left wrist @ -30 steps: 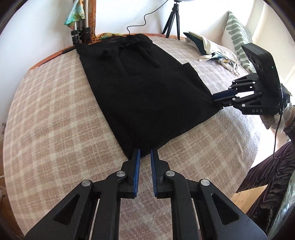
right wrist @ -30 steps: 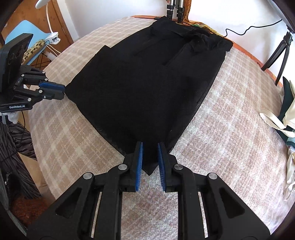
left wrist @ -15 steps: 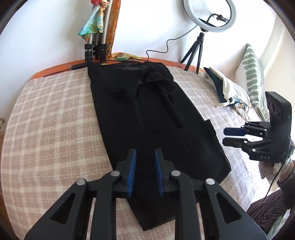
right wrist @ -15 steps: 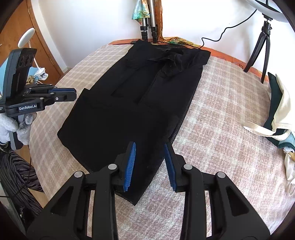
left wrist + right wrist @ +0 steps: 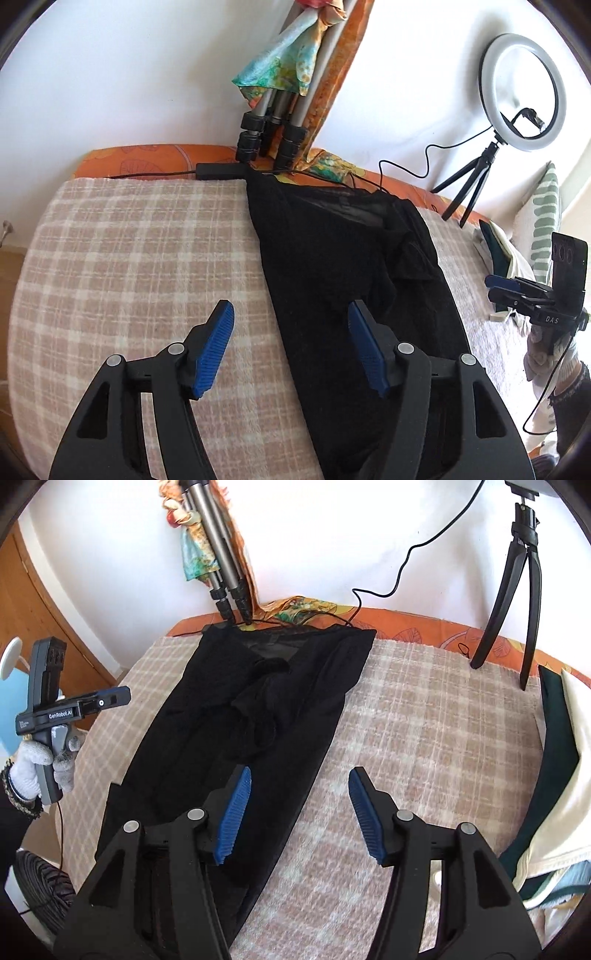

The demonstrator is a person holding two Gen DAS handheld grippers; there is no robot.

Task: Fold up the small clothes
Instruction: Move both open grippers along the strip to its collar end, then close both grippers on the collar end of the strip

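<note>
Lying flat on the plaid bed (image 5: 122, 258), the black garment (image 5: 332, 266) looks thin, limp and light; take it at hem corners. Left hand-held gripper (image 5: 291, 347) and right hand-held gripper (image 5: 300, 814), jaws just opening, hold nothing.

In your left wrist view, the right gripper (image 5: 496, 288) shows the white letters "DAS" on its black body. In your right wrist view, the left gripper (image 5: 122, 696) carries "GenRobot.AI" in white along its side. You can read no other writing.
</note>
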